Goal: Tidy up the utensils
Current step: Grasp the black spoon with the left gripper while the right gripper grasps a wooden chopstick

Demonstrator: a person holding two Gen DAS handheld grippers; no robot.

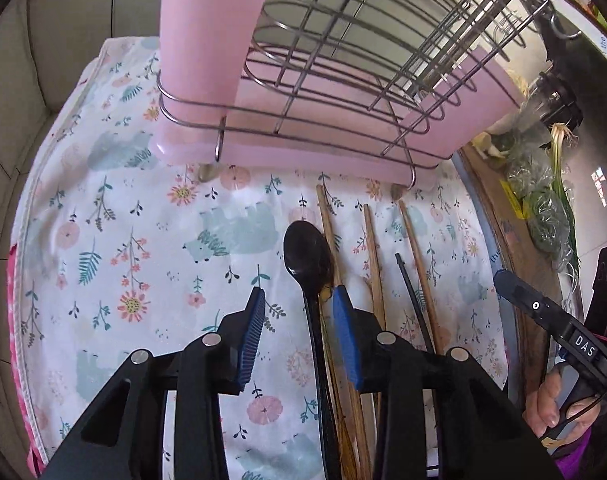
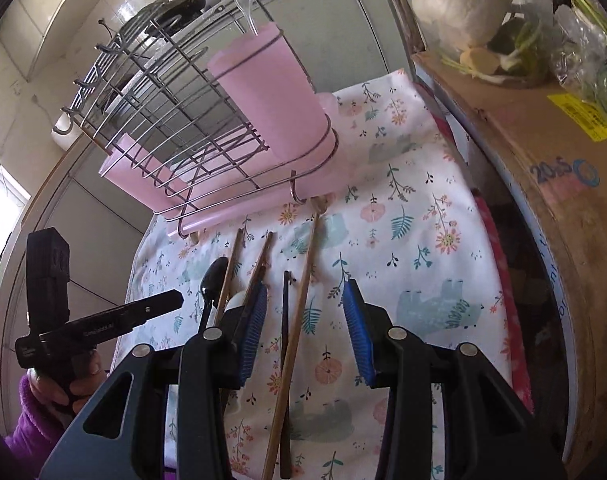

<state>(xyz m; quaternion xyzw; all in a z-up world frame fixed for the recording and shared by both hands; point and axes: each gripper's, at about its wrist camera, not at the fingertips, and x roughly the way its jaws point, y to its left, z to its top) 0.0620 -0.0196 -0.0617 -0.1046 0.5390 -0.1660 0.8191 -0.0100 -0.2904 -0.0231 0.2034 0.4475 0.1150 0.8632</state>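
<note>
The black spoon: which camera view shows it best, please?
The left wrist view shows the black spoon best: its whole bowl and long handle lie on the floral cloth, between the left claw fingers. The right wrist view shows the spoon smaller, its handle partly hidden behind the right claw.

each gripper (image 1: 299, 312) is matte black plastic with angular arms, round silver screw heads at the pivots and ribbed blue pads (image 1: 250, 340) on the fingers. the other handset's side carries a small white "das" label (image 1: 585, 345). a fuzzy purple sleeve (image 2: 27, 436) covers the wrist.
</note>
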